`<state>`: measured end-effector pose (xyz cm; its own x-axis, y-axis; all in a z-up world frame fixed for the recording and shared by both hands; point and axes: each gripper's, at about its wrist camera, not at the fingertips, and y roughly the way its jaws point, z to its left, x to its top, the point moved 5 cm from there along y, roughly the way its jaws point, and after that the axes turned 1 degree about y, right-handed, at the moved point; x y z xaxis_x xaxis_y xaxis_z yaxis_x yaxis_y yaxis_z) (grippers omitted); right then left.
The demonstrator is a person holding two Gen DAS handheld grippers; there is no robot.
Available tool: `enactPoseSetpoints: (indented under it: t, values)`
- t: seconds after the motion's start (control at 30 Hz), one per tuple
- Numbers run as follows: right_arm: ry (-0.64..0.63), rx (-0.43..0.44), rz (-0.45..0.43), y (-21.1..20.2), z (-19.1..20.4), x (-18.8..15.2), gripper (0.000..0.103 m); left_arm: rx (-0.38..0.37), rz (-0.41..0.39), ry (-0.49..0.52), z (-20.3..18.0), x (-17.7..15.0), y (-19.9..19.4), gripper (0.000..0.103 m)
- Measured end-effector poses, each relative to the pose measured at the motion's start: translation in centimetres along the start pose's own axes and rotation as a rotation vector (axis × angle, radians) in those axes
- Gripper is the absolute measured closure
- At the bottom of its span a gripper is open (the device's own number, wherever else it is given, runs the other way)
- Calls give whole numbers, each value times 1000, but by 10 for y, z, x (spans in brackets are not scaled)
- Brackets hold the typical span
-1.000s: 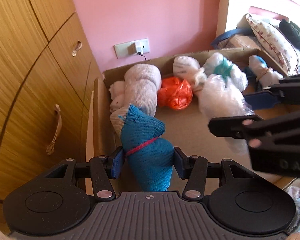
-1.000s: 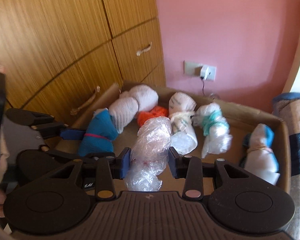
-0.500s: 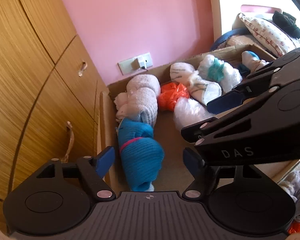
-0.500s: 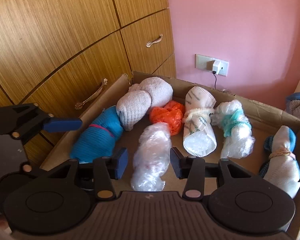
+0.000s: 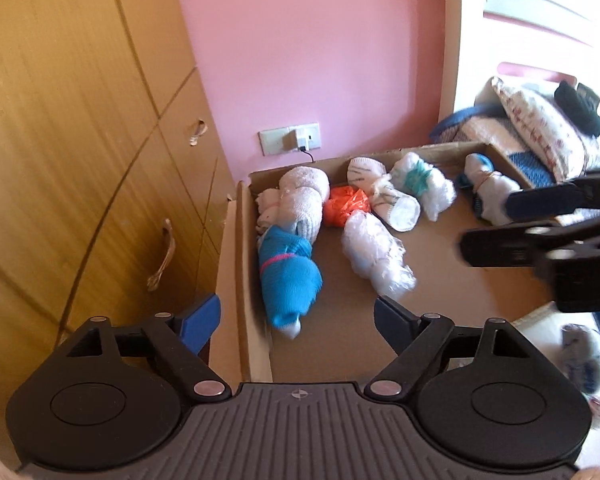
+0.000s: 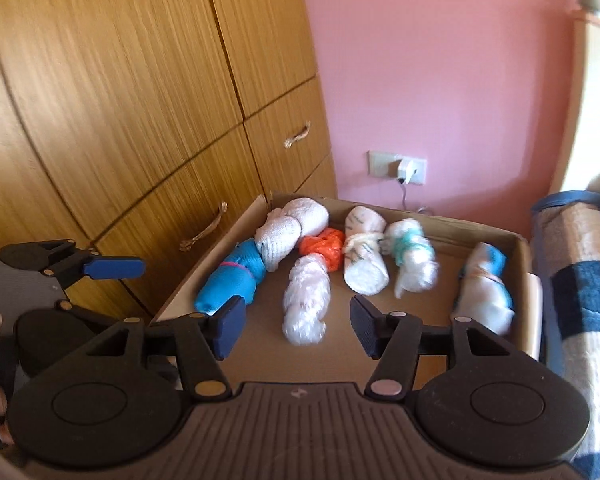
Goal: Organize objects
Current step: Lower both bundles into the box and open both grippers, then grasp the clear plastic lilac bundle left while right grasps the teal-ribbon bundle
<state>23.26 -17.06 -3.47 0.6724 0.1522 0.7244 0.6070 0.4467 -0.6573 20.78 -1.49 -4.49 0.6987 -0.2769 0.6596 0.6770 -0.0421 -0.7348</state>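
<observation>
A shallow brown cardboard box (image 6: 516, 256) is sitting between a tall wooden wardrobe (image 6: 120, 92) on its left and a bed piled with folded blankets (image 6: 580, 264) on its right, with a pink wall (image 6: 440, 72) standing behind it. Inside, a blue rolled cloth bundle (image 6: 230, 280) is lying along the left wall, touching a white knitted bundle (image 6: 290, 228) behind it. A clear crinkled plastic bundle (image 6: 306, 300) is lying just right of them, in front of an orange plastic ball (image 6: 324, 248).
</observation>
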Motion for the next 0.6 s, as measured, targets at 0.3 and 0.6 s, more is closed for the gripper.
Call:
enactPoseSetpoints:
  t: [0.3,0.6]
  values:
    - [12,-65,-44,-65,-7,-70,47,9,14,-66,2,-52,-44,12]
    - [25,-114,-10,-71,-6,-152,47,-22,62,-119,-16,-127,-59,12]
